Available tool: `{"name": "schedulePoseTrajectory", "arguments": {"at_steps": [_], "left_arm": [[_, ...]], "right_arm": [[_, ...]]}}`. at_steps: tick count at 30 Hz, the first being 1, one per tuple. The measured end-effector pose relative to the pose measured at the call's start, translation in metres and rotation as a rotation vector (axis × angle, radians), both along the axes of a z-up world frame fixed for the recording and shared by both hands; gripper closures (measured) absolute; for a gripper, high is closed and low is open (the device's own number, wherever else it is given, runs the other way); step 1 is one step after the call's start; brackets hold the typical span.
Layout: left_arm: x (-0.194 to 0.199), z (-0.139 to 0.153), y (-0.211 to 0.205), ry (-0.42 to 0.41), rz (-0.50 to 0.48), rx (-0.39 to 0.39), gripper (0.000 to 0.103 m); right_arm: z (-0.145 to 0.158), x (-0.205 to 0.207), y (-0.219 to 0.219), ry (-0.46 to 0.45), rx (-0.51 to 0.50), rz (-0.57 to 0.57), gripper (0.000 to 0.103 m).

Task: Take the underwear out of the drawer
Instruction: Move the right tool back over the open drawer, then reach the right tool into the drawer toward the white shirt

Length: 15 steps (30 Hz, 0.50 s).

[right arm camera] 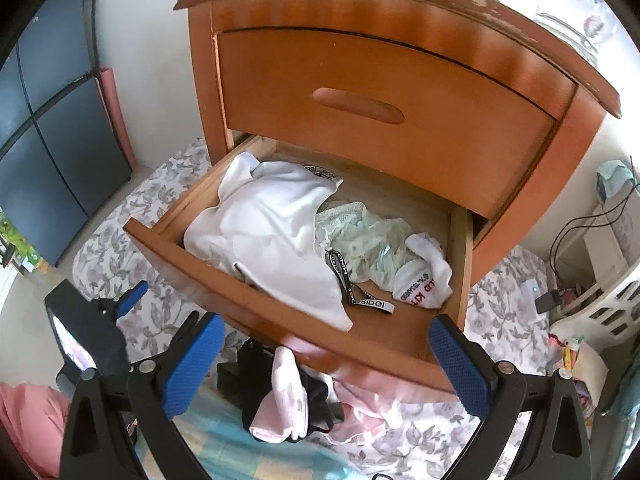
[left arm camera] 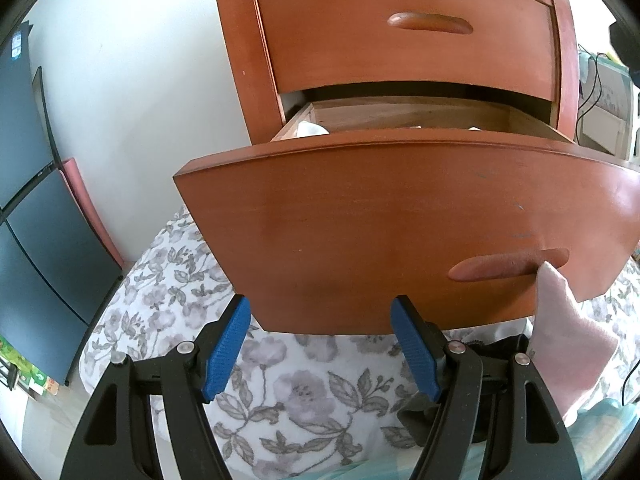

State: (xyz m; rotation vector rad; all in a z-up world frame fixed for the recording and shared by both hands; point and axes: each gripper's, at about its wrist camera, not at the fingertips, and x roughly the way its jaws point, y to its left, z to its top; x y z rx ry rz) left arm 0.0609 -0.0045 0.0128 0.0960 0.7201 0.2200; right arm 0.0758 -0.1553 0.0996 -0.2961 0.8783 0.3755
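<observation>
The lower drawer (right arm camera: 280,312) of the wooden nightstand (right arm camera: 400,92) stands pulled out, its curved front of smooth reddish-brown wood with an oval recessed handle (left arm camera: 508,265). Inside lies a heap of underwear: a large white smooth garment (right arm camera: 264,232) on the left side, a crumpled pale green lacy piece (right arm camera: 368,240) in the middle, and a rolled white piece with red print (right arm camera: 424,276) at the right end. A black band with white letters (right arm camera: 340,276) trails over the drawer's wooden bottom. The upper drawer (right arm camera: 384,108) is closed. In front of the nightstand, on the flower-patterned bedding (right arm camera: 432,436), lie pink and black garments (right arm camera: 292,396). The left gripper (left arm camera: 320,350) sits low before the drawer front, its blue ribbed fingers (left arm camera: 226,354) spread wide and empty. The right gripper (right arm camera: 326,368) hovers above the drawer's front edge, fingers (right arm camera: 460,368) likewise wide apart, holding nothing.
</observation>
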Motion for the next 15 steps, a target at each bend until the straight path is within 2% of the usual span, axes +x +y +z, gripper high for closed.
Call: {"name": "schedulePoseTrajectory", "arguments": {"at_steps": [7, 15], "left_arm": [[0.0, 0.0, 0.0, -0.003, -0.007, -0.012, 0.03], [0.004, -0.003, 0.009, 0.015, -0.006, -0.058, 0.03]], "right_arm": [[-0.011, 0.019, 0.018, 0.067, -0.026, 0.031, 0.008], [-0.03, 0.037, 0.043, 0.132, -0.086, 0.079, 0.024]]}}
